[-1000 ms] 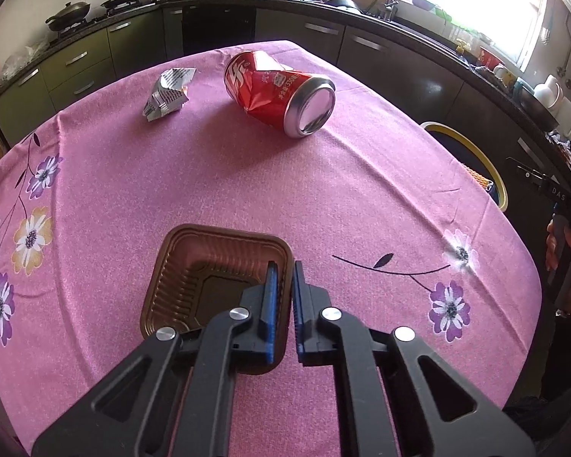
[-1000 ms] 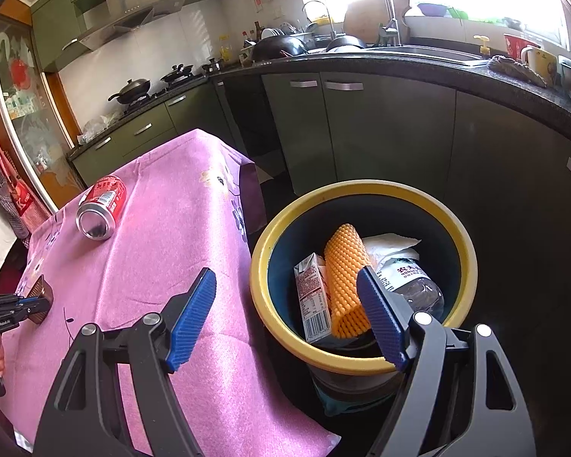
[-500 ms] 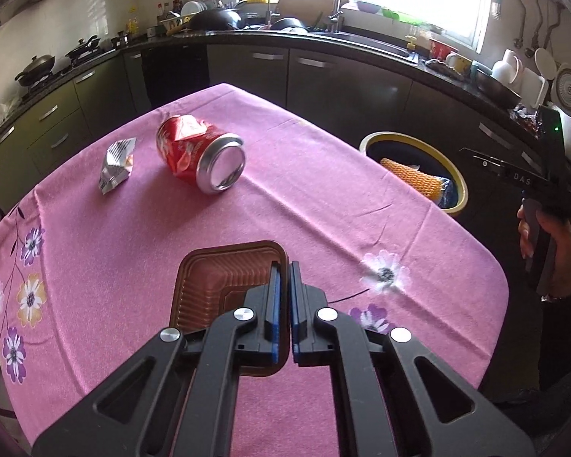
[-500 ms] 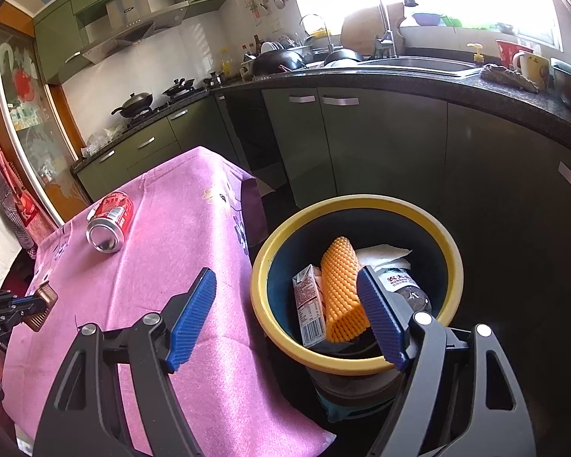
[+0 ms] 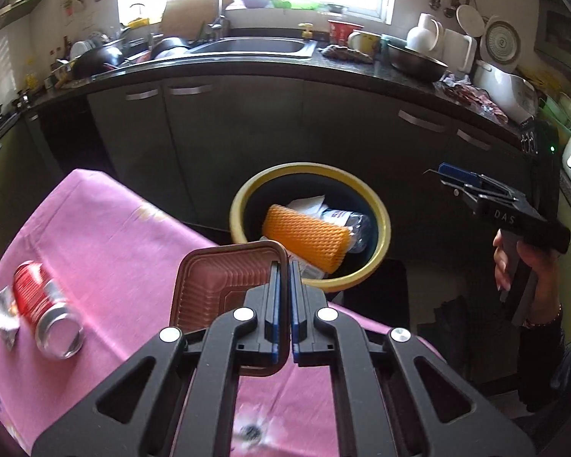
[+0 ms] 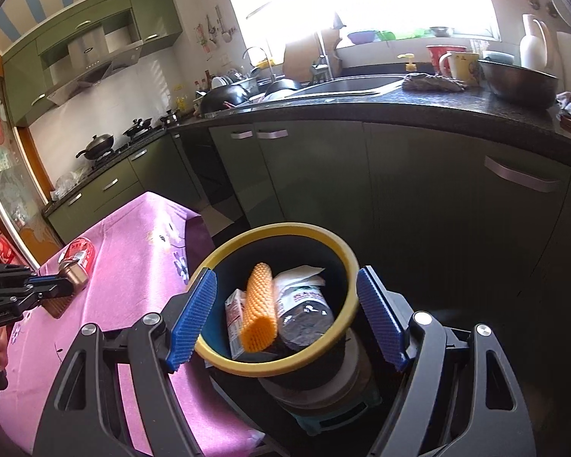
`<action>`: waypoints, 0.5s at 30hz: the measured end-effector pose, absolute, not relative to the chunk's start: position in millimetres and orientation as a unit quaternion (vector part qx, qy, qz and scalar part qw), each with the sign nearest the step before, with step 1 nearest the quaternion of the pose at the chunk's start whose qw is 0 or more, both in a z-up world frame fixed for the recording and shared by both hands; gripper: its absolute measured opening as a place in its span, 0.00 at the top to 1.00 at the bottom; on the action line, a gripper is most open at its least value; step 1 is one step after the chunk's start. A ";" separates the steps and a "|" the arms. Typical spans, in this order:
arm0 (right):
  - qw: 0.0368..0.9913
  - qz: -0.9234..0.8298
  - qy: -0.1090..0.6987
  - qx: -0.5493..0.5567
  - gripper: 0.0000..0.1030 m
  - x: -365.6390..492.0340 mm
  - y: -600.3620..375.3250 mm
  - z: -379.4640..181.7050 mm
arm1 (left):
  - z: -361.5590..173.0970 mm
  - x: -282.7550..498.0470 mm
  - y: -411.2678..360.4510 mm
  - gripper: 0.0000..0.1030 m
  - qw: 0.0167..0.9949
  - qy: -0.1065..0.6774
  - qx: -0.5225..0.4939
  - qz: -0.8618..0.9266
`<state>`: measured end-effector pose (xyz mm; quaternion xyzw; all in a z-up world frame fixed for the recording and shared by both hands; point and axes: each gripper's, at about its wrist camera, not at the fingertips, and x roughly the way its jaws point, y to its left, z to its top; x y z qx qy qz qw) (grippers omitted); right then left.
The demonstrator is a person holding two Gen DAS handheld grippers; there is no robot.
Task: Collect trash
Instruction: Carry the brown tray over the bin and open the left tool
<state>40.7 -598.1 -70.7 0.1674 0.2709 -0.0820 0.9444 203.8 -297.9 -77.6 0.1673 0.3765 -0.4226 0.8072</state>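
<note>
My left gripper (image 5: 283, 270) is shut on the rim of a brown plastic tray (image 5: 217, 289) and holds it lifted over the pink table's edge, close to the yellow-rimmed bin (image 5: 380, 224). The bin (image 6: 346, 262) holds an orange foam sleeve (image 6: 260, 304), a carton and a bottle. My right gripper (image 6: 285, 316) is open and empty above the bin; it also shows in the left wrist view (image 5: 460, 182). A red can (image 5: 42, 304) and a crumpled wrapper (image 5: 3, 312) lie on the table.
The table wears a pink flowered cloth (image 5: 125, 251). Dark kitchen cabinets (image 6: 418, 209) and a worktop with sink and dishes curve behind the bin. The bin stands on a stool on the floor between table and cabinets.
My left gripper has lifted the brown tray off the table and swung it right toward the bin. My right gripper has stayed open over the bin, rising slightly.
</note>
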 end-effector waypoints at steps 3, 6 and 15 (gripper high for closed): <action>0.940 -0.100 0.273 0.177 0.27 30.2 -615.3 -75.2 | -87.3 216.5 -342.5 0.96 0.794 0.373 0.184 -0.444; 0.936 -0.116 0.276 0.186 0.27 22.3 -630.6 -81.0 | -101.3 231.6 -385.7 0.96 0.779 0.379 0.194 -0.460; 0.929 -0.127 0.286 0.197 0.27 15.4 -647.9 -92.0 | -146.4 275.4 -447.1 0.73 0.762 0.428 0.198 -0.444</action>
